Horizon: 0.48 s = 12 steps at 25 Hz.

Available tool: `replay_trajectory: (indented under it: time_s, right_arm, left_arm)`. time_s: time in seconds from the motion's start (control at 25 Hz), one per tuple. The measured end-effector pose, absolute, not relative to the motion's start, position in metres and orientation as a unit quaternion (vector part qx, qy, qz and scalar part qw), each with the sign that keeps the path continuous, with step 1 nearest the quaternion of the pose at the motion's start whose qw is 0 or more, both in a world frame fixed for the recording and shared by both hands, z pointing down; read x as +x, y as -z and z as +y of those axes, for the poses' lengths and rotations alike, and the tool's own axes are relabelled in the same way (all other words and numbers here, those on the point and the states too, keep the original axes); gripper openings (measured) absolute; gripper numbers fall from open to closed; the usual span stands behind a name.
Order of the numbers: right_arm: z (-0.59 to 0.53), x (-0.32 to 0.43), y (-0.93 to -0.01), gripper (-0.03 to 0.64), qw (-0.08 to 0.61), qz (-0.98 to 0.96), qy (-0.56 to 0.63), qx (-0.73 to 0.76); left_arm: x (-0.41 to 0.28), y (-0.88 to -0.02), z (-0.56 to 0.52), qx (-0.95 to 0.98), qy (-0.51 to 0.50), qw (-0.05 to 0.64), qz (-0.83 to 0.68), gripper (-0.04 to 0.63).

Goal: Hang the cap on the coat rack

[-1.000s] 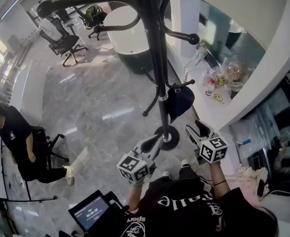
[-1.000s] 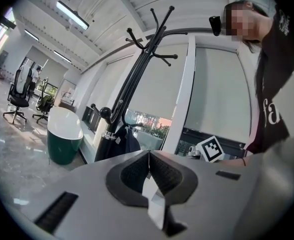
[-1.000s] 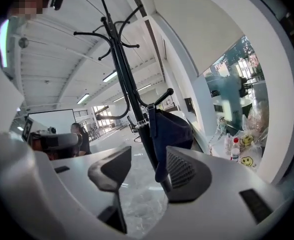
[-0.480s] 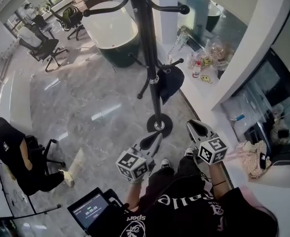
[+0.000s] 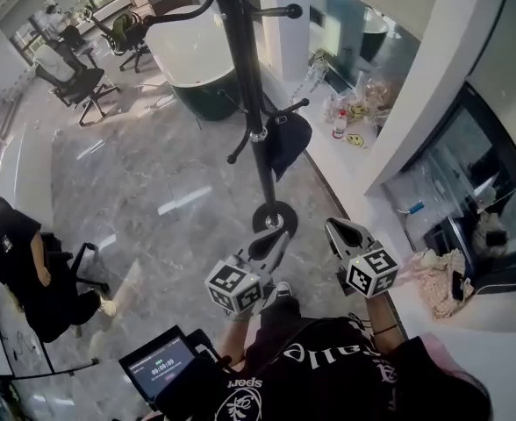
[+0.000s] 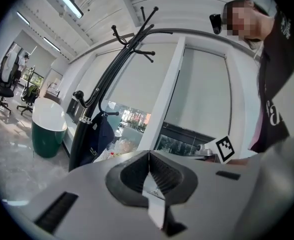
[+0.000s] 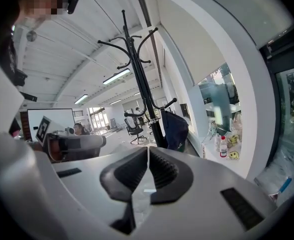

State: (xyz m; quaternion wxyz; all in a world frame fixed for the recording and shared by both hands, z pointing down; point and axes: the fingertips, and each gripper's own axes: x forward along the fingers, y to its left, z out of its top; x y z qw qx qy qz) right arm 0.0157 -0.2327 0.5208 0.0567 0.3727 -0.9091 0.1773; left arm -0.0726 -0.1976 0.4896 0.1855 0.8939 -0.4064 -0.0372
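Progress: looks done, no step left to do | cap (image 5: 286, 145) hung on low right hook of coat rack (image 5: 247, 77), well apart from both claws | long axis up-down, body drooping toward floor, brim direction unclear | left claw (image 5: 276, 239) closed, empty | right claw (image 5: 333, 228) closing shut, nothing between jaws
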Motion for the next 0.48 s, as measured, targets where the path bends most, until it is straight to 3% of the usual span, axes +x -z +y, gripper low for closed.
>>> replay_trajectory:
  time_s: [0.48]
  right_arm:
    - [-0.140, 0.094, -0.531, 0.021, 0.072, -0.934, -0.187, 0.296]
  left_arm:
    - [0.039, -0.497, -0.117, 0.876, 0.023, 0.193, -0.441, 0.005]
